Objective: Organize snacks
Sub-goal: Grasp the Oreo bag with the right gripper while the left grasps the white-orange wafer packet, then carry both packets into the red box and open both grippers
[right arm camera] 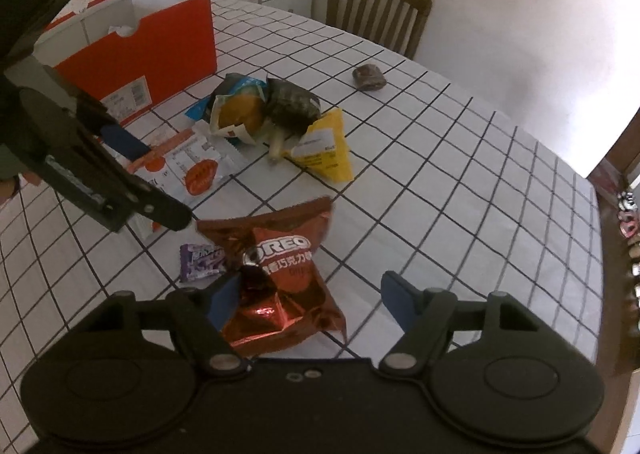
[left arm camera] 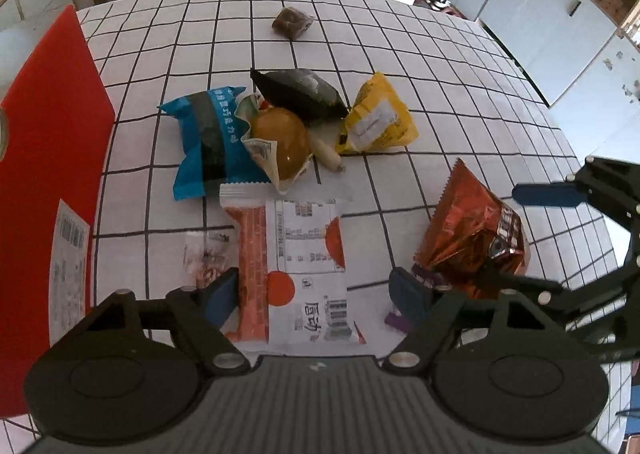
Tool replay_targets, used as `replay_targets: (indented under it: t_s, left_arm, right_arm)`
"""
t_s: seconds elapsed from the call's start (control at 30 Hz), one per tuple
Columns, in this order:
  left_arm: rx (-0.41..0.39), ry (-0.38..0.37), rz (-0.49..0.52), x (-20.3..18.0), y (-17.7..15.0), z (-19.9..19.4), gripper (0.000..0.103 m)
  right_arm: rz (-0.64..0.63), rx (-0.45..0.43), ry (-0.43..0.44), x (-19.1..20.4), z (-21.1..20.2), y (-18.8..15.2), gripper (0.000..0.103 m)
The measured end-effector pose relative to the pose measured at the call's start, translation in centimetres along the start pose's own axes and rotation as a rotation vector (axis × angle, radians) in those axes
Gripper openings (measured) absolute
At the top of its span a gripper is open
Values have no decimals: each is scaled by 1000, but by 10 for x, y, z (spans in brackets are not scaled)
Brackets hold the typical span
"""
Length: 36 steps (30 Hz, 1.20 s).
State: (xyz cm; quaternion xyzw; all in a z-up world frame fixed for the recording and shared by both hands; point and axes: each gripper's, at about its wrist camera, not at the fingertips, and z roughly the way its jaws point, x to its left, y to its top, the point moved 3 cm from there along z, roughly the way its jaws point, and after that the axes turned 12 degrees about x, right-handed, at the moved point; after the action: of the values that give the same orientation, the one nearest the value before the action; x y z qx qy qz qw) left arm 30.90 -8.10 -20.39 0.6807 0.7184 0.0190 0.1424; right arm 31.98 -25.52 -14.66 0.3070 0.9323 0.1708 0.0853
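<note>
You have barely started: nearly every snack is loose on the white tablecloth with the black grid [left arm camera: 400, 54], and only a scrap of something pale shows inside the open red cardboard box with the white lining [right arm camera: 160, 38], too little to identify.

Directly under your left gripper [left arm camera: 316, 294] lies the flat white-and-orange plastic packet with a barcode [left arm camera: 296, 262]. The jaws straddle it, one blue pad at each long edge, standing fairly wide and not pressing, so nothing is held yet. Under your right gripper [right arm camera: 312, 300] sits the crinkled red-brown foil Oreo bag [right arm camera: 280, 274]; the left pad touches or nearly touches its crumpled lower corner, the right pad is well clear, and that bag is not gripped either. Half tucked beside the Oreo bag is a small purple candy wrapper [right arm camera: 200, 260].

Further out, a cluster waits: a blue plastic snack pack [left arm camera: 208, 138], a round golden-brown bun in a clear wrapper [left arm camera: 280, 142], a dark grey-black pouch [left arm camera: 300, 94], a yellow triangular pouch with a white label [left arm camera: 376, 118], and a small pale sausage-like stick [left arm camera: 328, 152] lying between the bun and the yellow pouch. A small clear wrapper with reddish print [left arm camera: 206, 254] lies just left of the white-and-orange packet. Alone toward the far edge sits a small dark brown wrapped square [left arm camera: 294, 22].

The box stands at the table's left side, close to the cluster. My reading: two pickups are being set up together, and everything else remains to be sorted.
</note>
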Motion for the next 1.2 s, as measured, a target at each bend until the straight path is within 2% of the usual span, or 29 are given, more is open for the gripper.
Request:
replay_targets:
  t_s: [0.07,0.23,0.37,0.43,0.47,0.67,1.2]
  left_arm:
    - [-2,8,-9,0,3,1,76]
    - [-1,43,-52,5,9,3,60]
    - [-1,53,-73,7,9,1,51]
    - [2,44,-89,9,8,0,49]
    - [1,42,-92,9,7,-1,48]
    - [-3,42,-85,6,-4,-8,48]
    - [-41,-11,-46,-3,-45,-68,48]
  right_arm:
    - [7,-1,14,0,3,2,72]
    - [20,0,41,6,7,7,69]
    - [82,19,63,8,12,8,50]
    - [134,19,81,6,11,8,49]
    - [157,19,86,5,11,7,45]
    - [227,10,96,6,0,0,40]
    - [330,-27,48,34,-59,-18,39]
